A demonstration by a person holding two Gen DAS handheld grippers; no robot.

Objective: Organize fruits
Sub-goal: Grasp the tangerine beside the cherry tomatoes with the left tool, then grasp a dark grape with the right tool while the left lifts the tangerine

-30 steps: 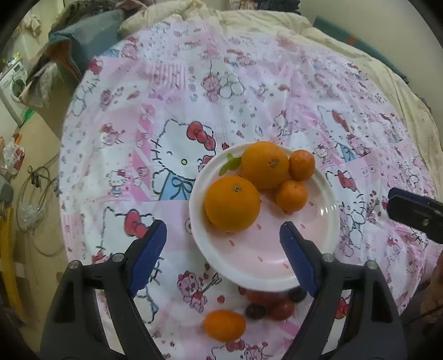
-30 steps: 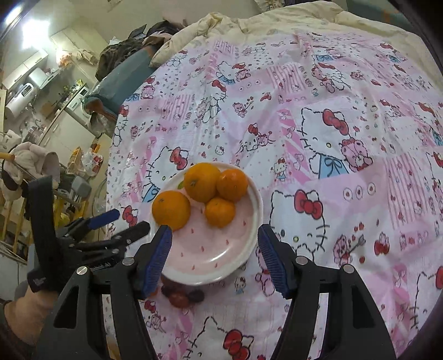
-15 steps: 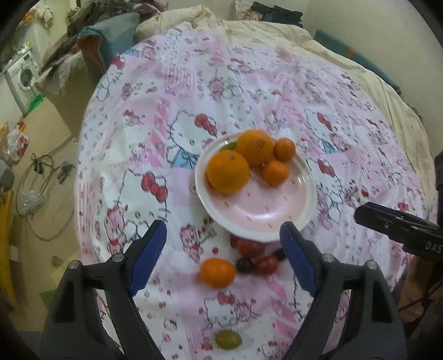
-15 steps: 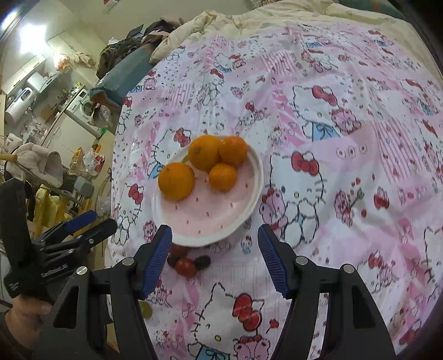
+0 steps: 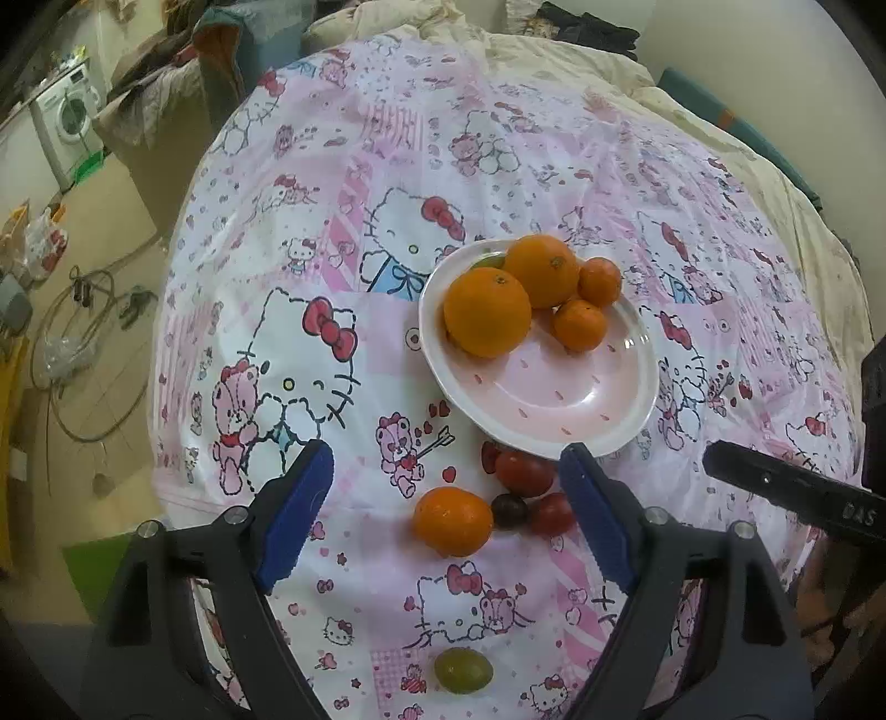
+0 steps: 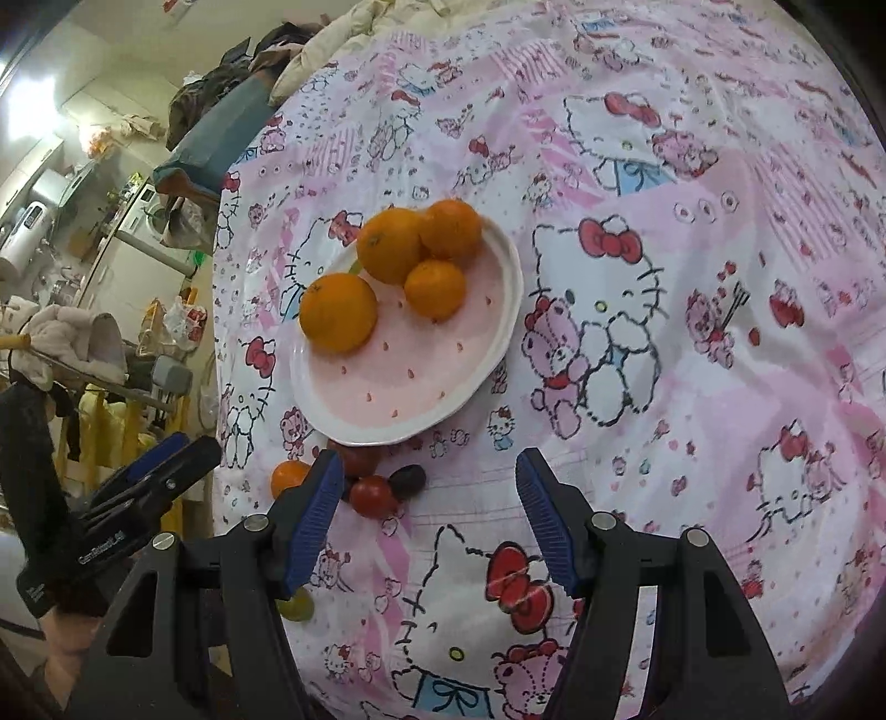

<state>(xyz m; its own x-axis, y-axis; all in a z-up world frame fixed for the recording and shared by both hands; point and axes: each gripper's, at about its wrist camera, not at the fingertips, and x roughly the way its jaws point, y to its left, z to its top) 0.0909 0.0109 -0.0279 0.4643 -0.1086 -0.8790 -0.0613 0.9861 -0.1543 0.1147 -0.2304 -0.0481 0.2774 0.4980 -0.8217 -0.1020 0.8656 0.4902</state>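
A pink plate [image 5: 581,399] [image 6: 421,387] on the Hello Kitty cloth holds two big oranges [image 5: 486,318] [image 6: 339,313] and two small mandarins [image 5: 579,324] [image 6: 434,289]. In front of it lie a loose mandarin [image 5: 453,520] [image 6: 289,477], red cherry tomatoes [image 5: 523,472] [image 6: 374,495], a dark grape [image 5: 509,510] [image 6: 407,479] and a green grape [image 5: 463,670] [image 6: 296,605]. My left gripper [image 5: 446,520] is open and empty, above the loose mandarin. My right gripper [image 6: 426,509] is open and empty, hovering near the tomatoes.
The round table [image 5: 277,277] drops off at the left to a floor with cables and a washing machine [image 5: 66,119]. A rumpled bed [image 5: 554,50] lies behind. The other gripper shows at the right of the left wrist view [image 5: 792,487].
Both grippers have pulled back and up from the plate. The loose fruits in front of the plate have come into full view. Both stay open.
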